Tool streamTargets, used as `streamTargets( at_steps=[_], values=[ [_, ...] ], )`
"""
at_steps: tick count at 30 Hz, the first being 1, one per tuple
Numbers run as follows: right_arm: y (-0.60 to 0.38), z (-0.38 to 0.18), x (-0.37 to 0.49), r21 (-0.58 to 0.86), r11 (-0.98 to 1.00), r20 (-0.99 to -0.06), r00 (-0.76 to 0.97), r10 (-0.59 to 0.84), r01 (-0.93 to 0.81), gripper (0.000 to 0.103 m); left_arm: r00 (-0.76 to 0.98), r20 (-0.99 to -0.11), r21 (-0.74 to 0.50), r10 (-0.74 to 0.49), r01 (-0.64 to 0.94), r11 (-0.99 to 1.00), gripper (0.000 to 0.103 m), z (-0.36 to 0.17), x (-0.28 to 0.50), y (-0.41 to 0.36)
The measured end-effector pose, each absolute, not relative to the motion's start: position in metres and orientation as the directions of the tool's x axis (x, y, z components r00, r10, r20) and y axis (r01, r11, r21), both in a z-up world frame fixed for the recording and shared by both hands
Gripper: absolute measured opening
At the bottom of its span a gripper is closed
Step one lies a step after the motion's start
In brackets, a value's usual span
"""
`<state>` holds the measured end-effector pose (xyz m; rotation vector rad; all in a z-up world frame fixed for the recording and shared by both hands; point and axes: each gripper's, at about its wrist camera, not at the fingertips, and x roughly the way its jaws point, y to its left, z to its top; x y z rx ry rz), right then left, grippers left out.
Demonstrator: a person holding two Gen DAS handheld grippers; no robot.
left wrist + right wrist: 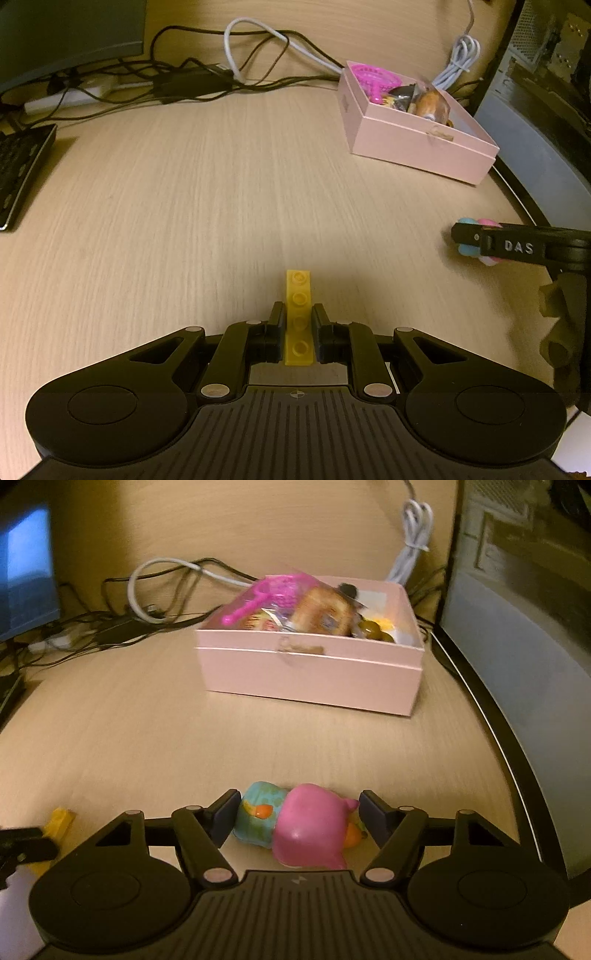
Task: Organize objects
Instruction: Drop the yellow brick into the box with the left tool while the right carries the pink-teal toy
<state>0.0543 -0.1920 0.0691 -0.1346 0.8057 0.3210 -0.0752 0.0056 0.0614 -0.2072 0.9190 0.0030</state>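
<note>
A: Left gripper [299, 325] pinches the yellow stud brick [299, 317] at six o'clock.

B: Right gripper [297, 818] straddles the pink-and-blue squishy toy [295, 823]; whether its pads press yet, I can't tell. Pickup step, I'd judge.

A: Next: carry both to the pink box [310, 672], twelve o'clock, already crowded.

One yellow four-stud building brick [299, 317] and one pink-and-teal squishy toy [295, 825] – two loose pieces. One pink box [310, 675] holds several toys, too jumbled to count. One bundled white cable [460, 61], one keyboard [20, 173] – and two grippers.
</note>
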Motion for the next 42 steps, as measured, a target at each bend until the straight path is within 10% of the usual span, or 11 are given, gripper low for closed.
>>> streamTargets(
  at_steps=[15,28,42],
  values=[
    [-0.21,0.108,0.006,-0.022,0.936,-0.698,0.676,0.238,-0.352,0.071,0.611,-0.763,-0.21,-0.21,0.072,0.975,0.017,0.07,-0.06,-0.008],
    [-0.256,0.104,-0.027,-0.06,0.973,-0.676,0.727,0.124,-0.222,0.071,0.713,-0.568,-0.236,-0.412,0.339,0.911,0.017,0.163,0.091,-0.091],
    [-0.284,0.104,-0.012,-0.046,0.984,-0.679,0.728,0.097,-0.174,0.071,0.739,-0.534,-0.346,-0.411,0.253,0.904,0.019,0.136,0.154,-0.096]
  ],
)
